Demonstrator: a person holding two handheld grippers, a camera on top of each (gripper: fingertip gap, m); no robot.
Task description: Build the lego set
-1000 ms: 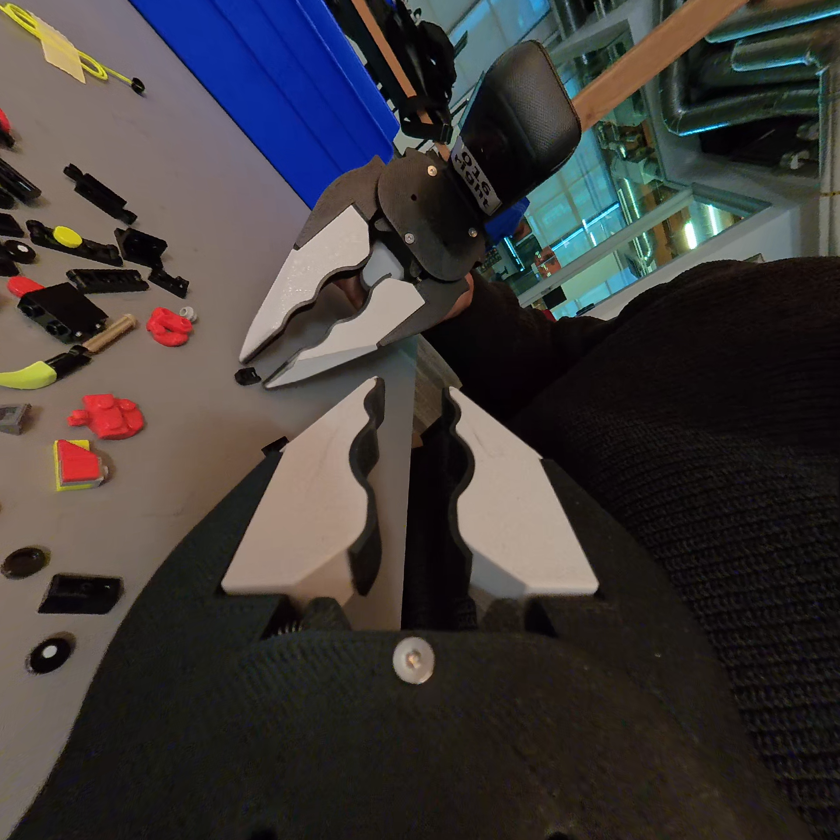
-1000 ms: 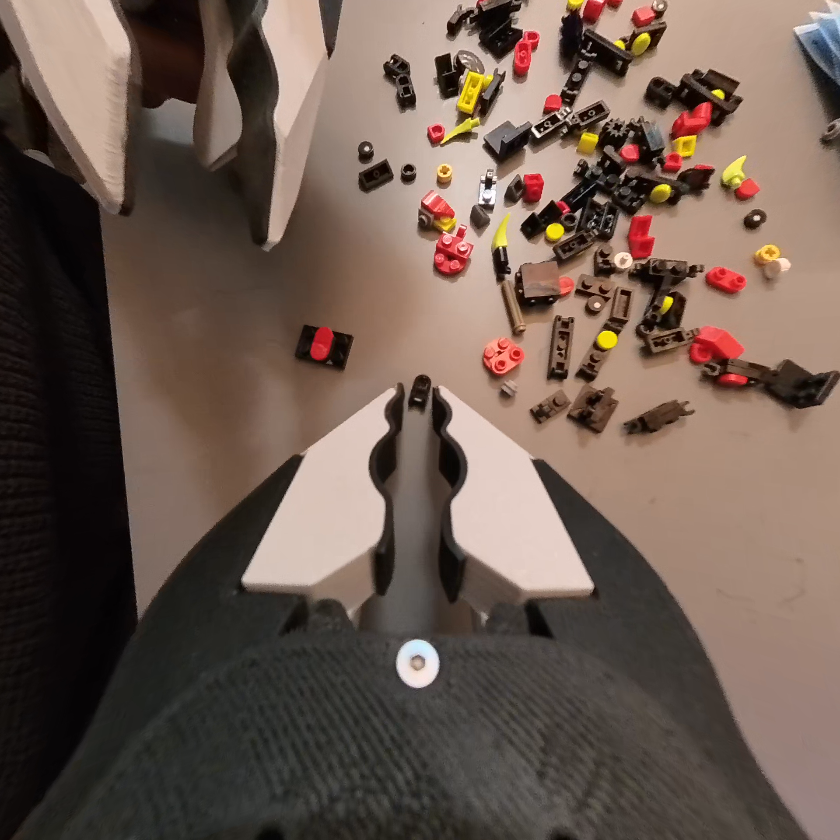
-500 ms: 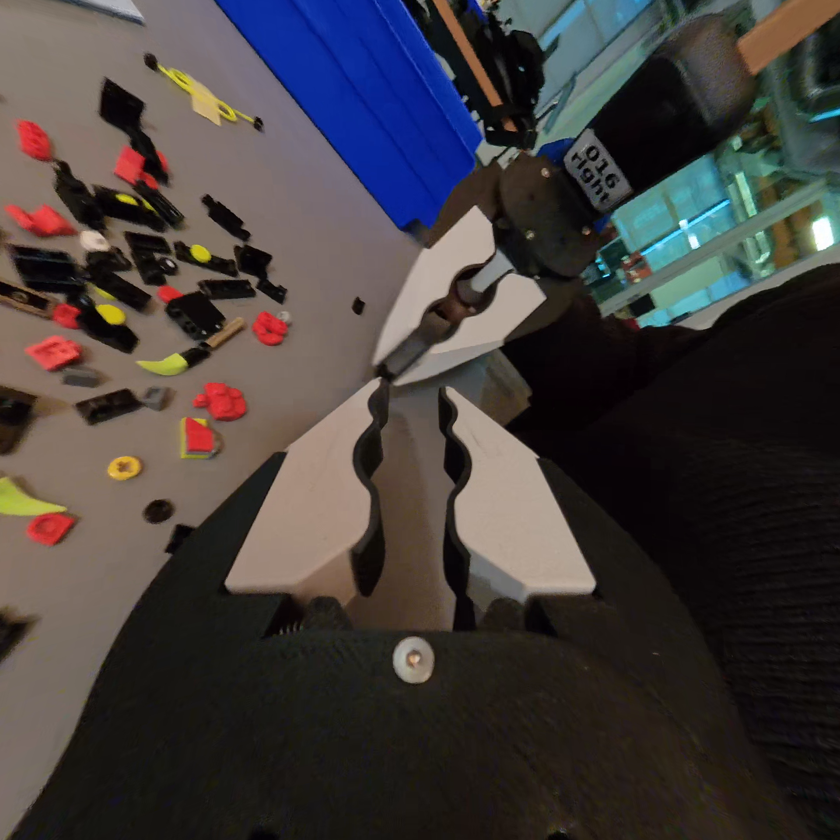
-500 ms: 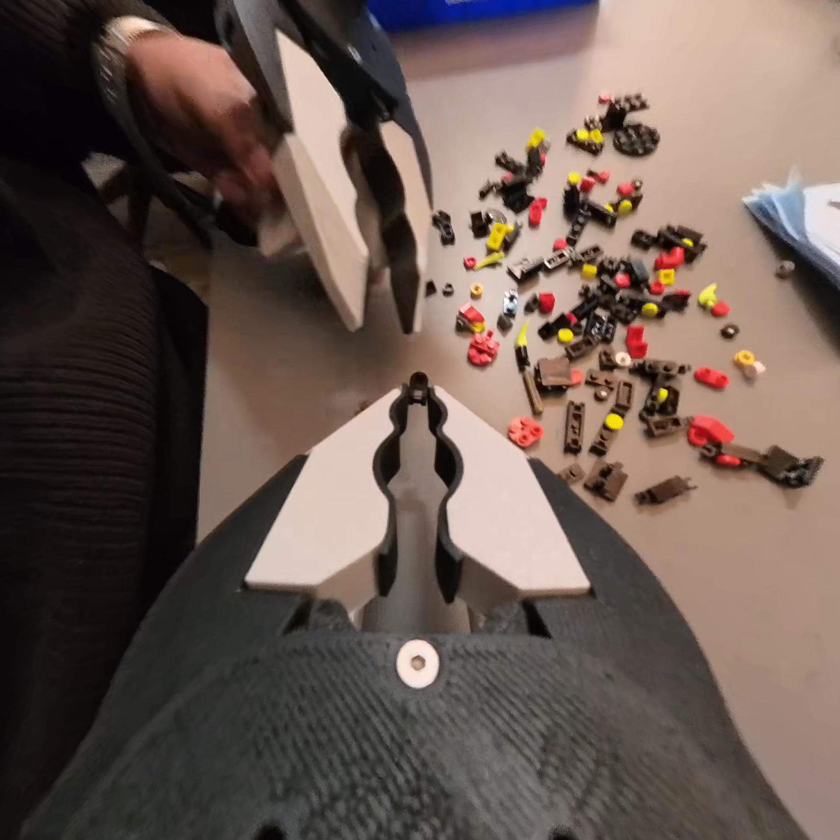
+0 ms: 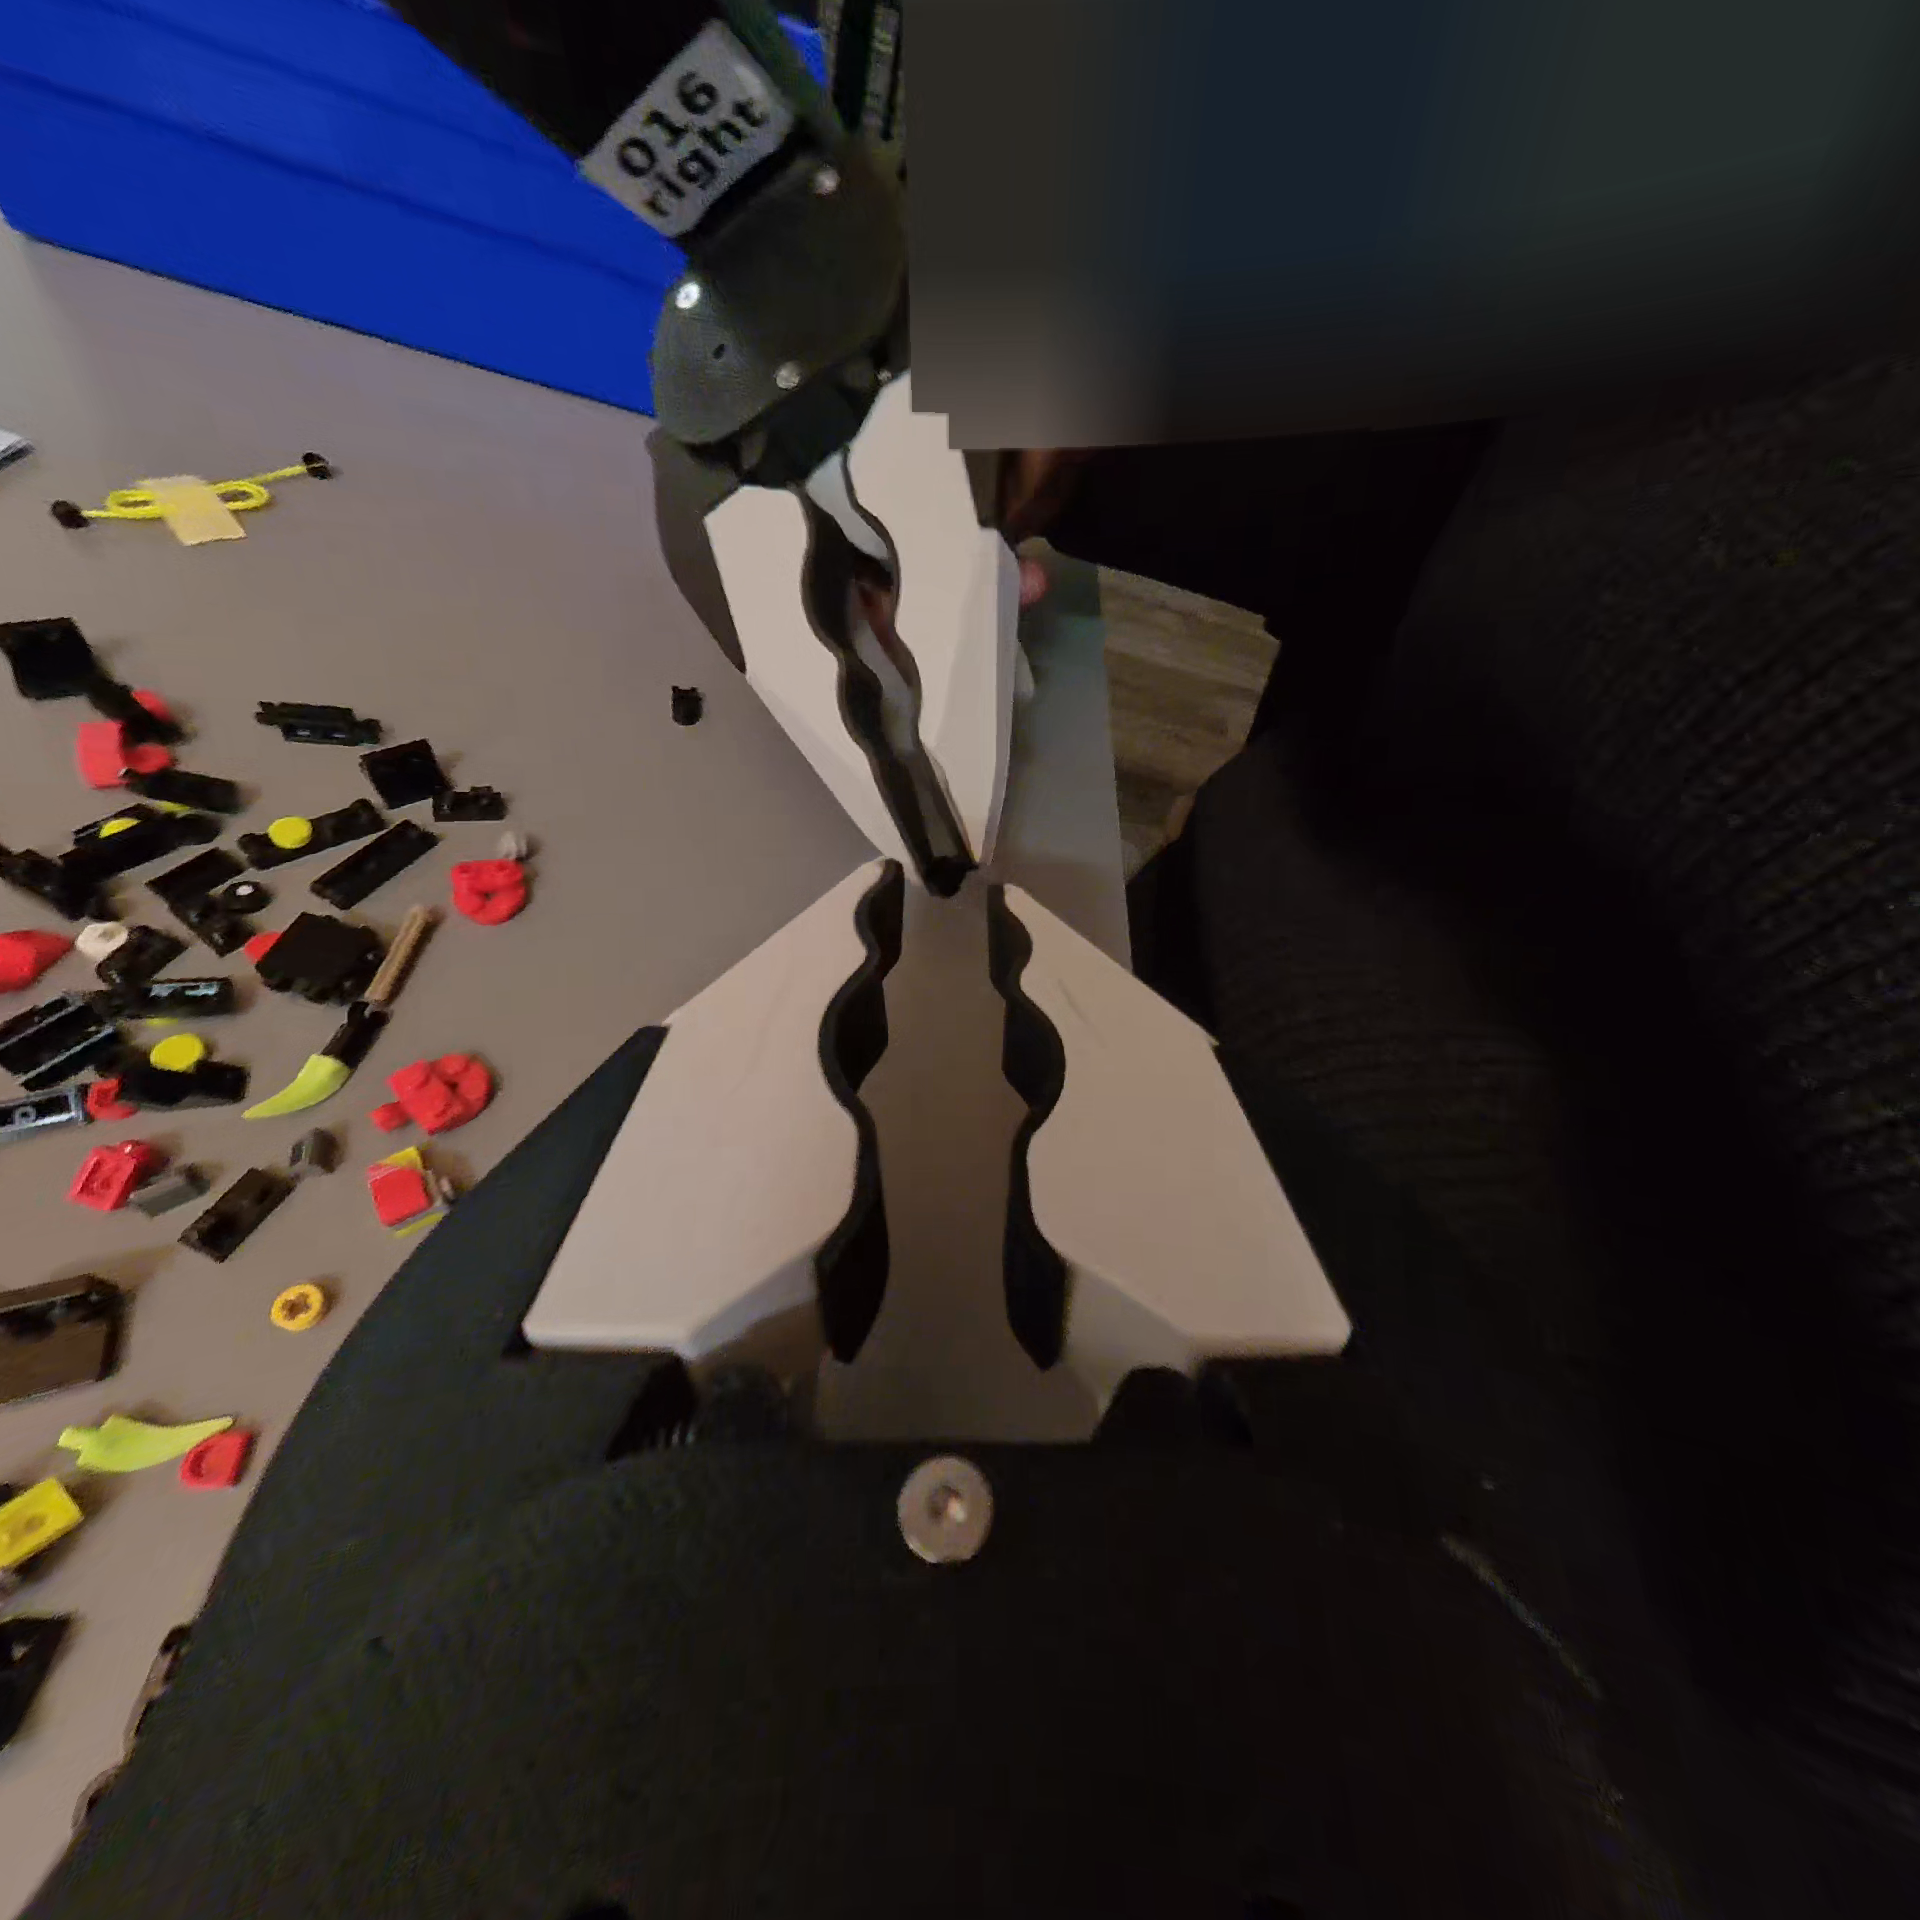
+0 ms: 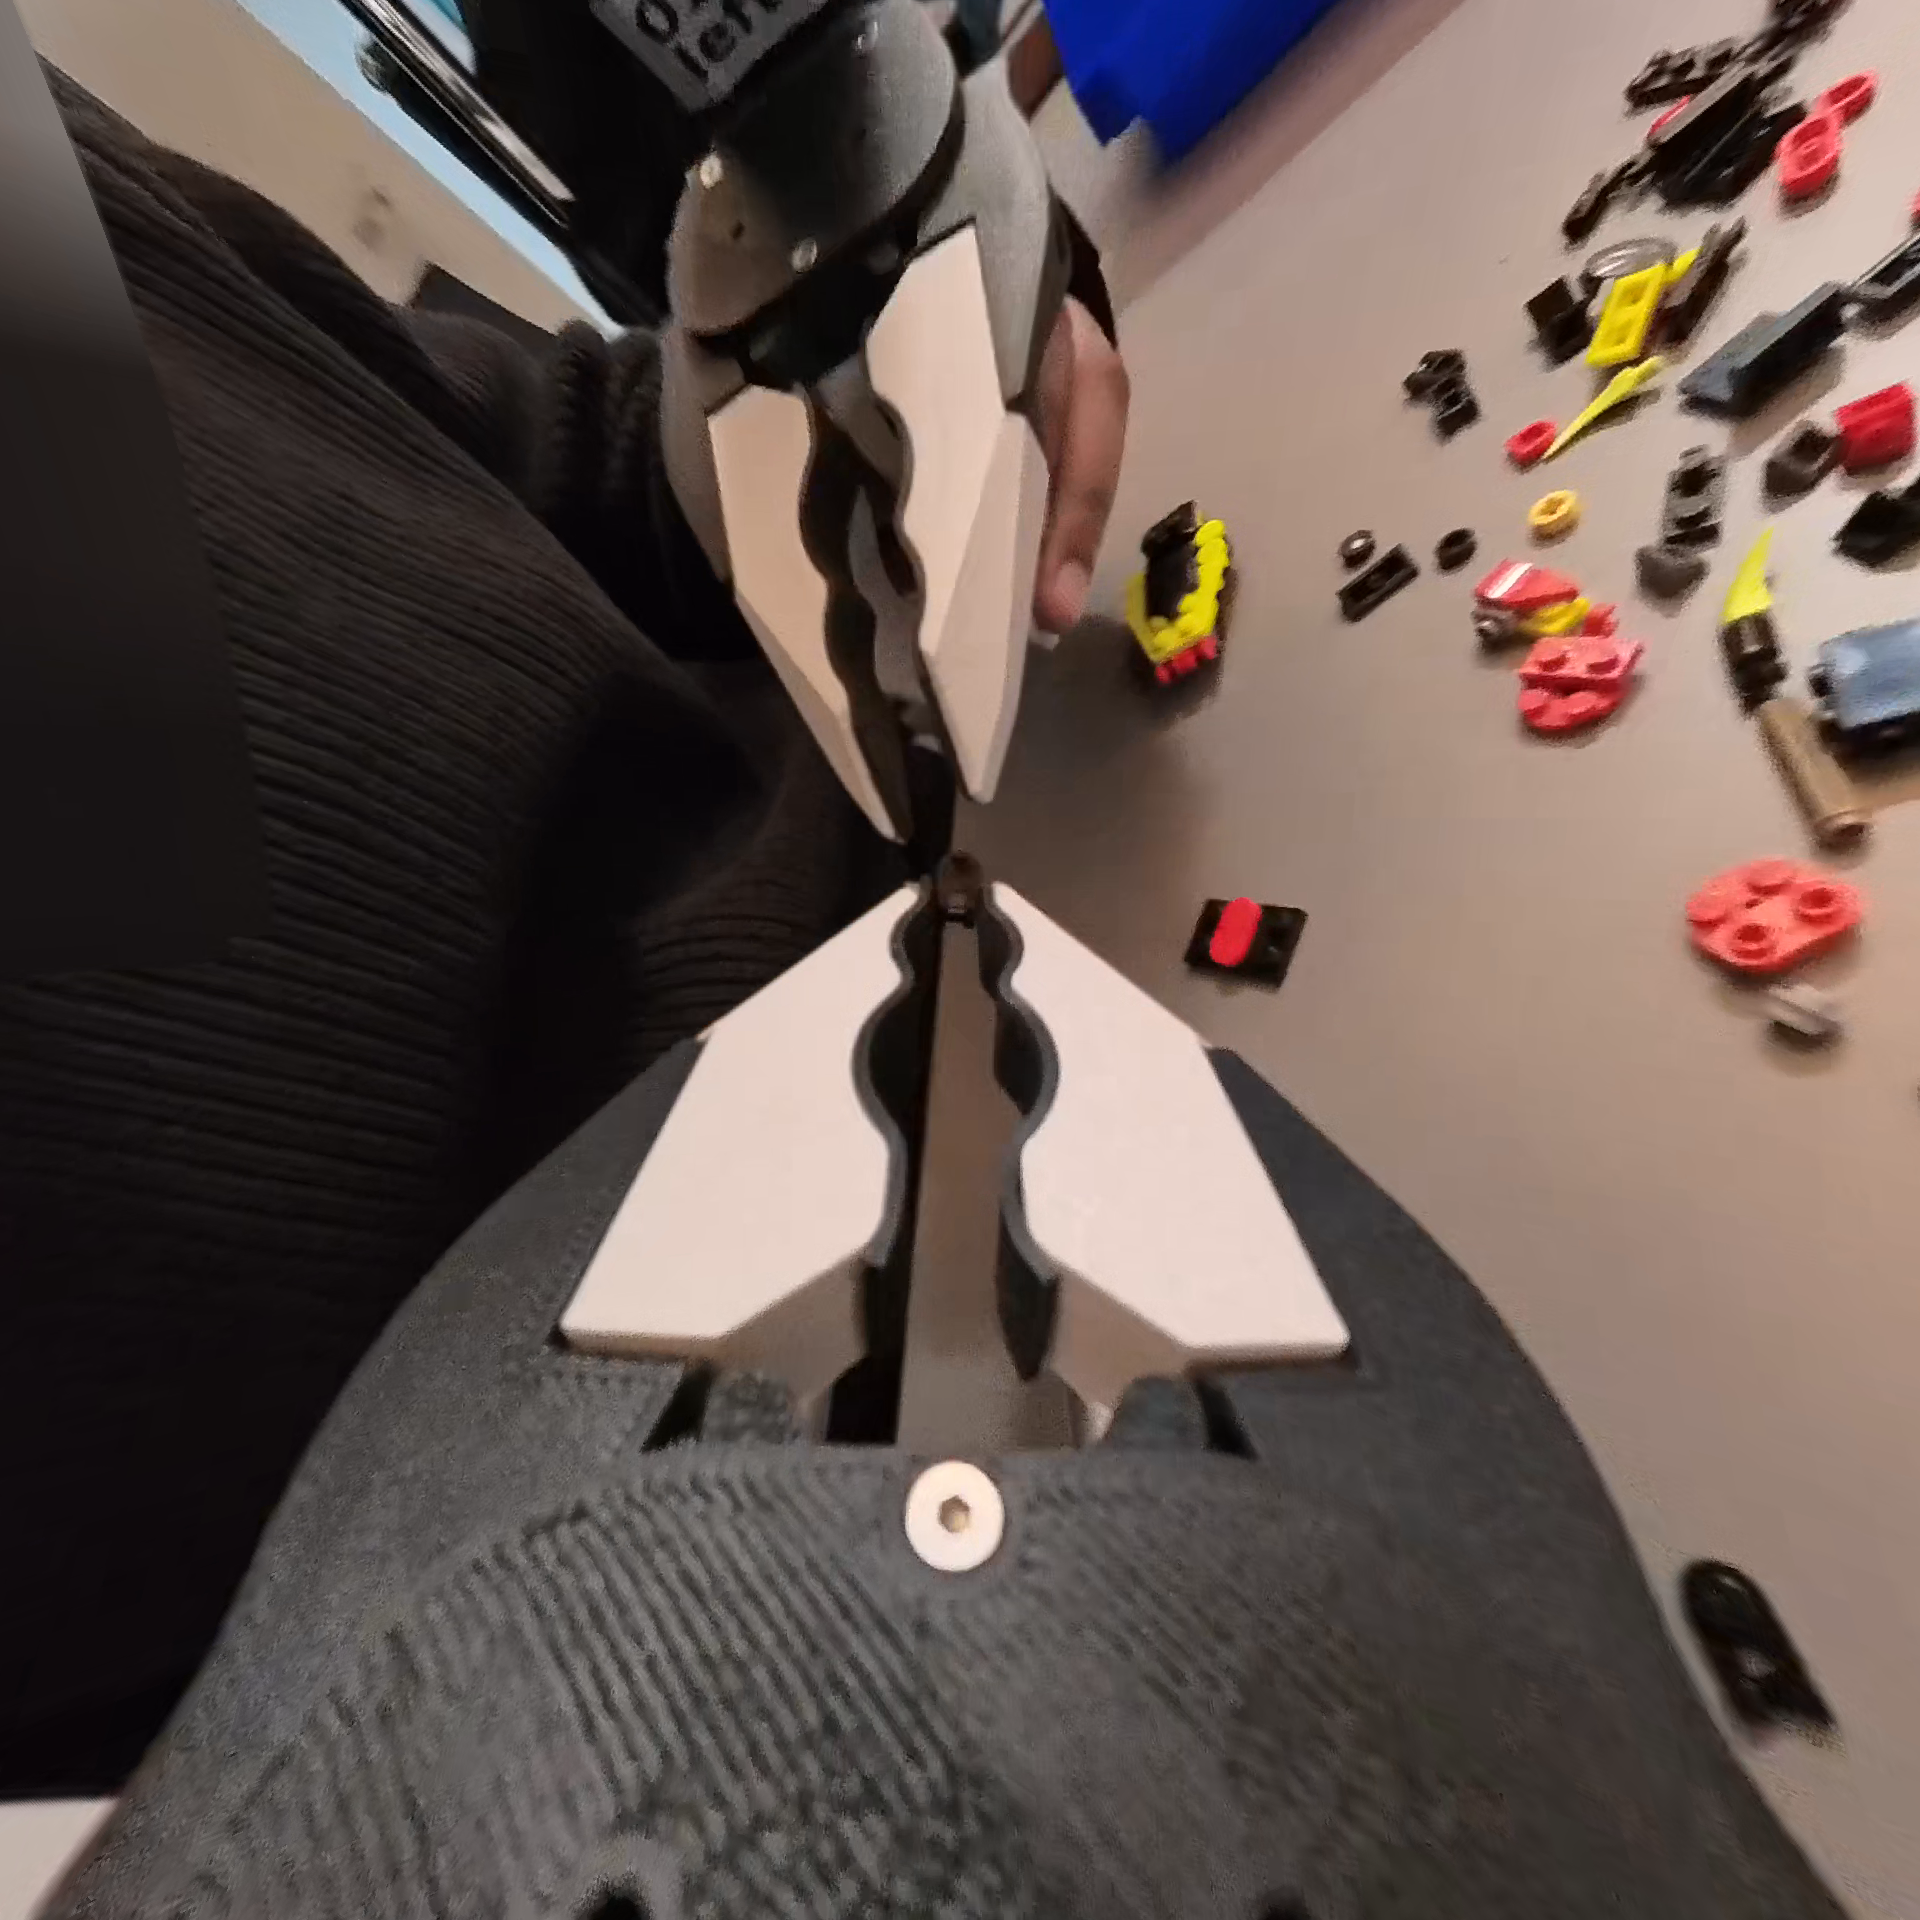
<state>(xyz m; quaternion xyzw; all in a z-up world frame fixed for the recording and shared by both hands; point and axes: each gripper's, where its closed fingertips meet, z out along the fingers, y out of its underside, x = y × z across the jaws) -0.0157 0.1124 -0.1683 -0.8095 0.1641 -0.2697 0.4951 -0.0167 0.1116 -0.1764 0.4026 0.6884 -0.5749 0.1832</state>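
Right wrist view: right gripper point(image 6: 956, 899) clenched on a tiny black plastic brick piece point(image 6: 954, 881) pinched at the very fingertips. Straight ahead, tip to tip, left gripper point(image 6: 928, 805), jaws slightly parted, nothing pressed between the pads; small black piece just at its fingertips. To the right, flat on grey tabletop point(image 6: 1403, 1195): black plate with red oval stud point(image 6: 1244, 935), round red plate point(image 6: 1771, 912), small yellow-and-black assembly point(image 6: 1182, 582).

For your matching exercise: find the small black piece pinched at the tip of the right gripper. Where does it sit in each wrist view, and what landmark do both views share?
Left wrist view: small black piece at centre, between the two grippers' tips.
Right wrist view: at centre, at this gripper's own fingertips.
Shared landmark: red rounded plate on the grey table.
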